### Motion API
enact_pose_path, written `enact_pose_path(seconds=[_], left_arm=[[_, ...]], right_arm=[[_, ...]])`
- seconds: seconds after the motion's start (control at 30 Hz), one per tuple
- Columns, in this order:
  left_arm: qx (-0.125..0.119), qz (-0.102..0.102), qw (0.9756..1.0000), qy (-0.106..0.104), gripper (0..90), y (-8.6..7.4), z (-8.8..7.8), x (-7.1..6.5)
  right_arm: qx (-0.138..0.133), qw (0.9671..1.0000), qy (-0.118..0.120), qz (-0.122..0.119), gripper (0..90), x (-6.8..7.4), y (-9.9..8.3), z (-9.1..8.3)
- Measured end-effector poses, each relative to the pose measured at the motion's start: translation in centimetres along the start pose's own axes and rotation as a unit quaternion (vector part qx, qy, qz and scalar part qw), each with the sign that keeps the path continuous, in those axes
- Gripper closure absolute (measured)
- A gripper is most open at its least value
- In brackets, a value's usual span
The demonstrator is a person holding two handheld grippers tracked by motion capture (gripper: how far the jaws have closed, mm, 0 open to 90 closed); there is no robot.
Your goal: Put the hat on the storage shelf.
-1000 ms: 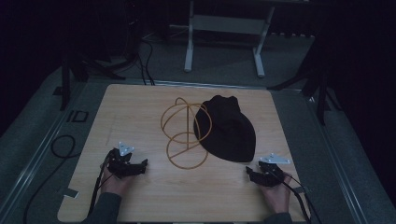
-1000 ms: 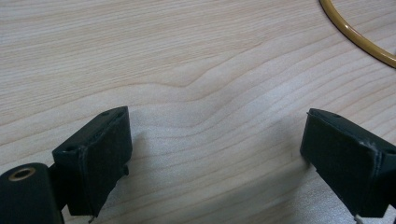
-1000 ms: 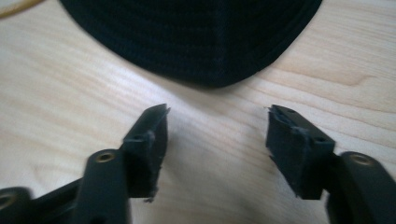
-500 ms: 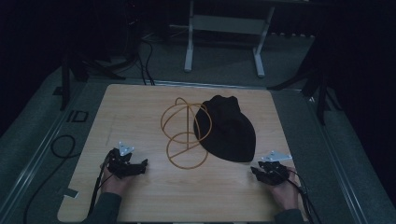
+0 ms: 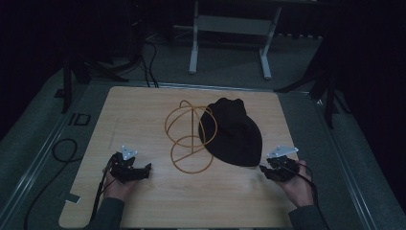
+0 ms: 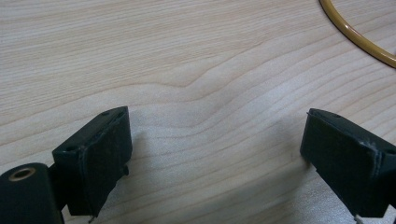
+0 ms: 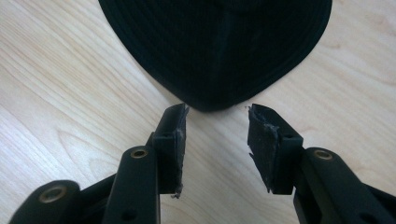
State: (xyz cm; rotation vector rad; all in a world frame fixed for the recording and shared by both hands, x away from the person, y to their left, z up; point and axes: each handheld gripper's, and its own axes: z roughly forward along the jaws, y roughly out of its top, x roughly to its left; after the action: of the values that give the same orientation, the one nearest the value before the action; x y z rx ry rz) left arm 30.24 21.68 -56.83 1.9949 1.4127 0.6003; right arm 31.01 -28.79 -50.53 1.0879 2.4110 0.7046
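My right gripper (image 7: 215, 126) has just been closing partway, nothing between its jaws, and it points at the near edge of the black hat (image 5: 232, 132) mid-table by the wire stand (image 5: 189, 139), while my left gripper (image 5: 130, 168) waits spread wide.

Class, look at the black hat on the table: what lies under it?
The black hat lies on the wooden table, its left edge overlapping the yellow wire frame. Whatever else lies beneath is covered.
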Motion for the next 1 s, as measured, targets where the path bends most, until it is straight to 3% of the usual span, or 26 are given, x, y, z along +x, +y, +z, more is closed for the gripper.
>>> enact_pose_path(seconds=[0.37,1.0], left_arm=[[0.001,0.001,1.0,0.001,9.4,0.0,0.0,0.0],[0.001,0.0,1.0,0.0,9.4,0.0,0.0,0.0]], right_arm=[[0.008,0.9998,0.016,0.001,54.4,-0.3,2.3,-0.8],[0.036,0.9991,0.021,-0.008,51.5,-0.6,5.2,-0.8]])
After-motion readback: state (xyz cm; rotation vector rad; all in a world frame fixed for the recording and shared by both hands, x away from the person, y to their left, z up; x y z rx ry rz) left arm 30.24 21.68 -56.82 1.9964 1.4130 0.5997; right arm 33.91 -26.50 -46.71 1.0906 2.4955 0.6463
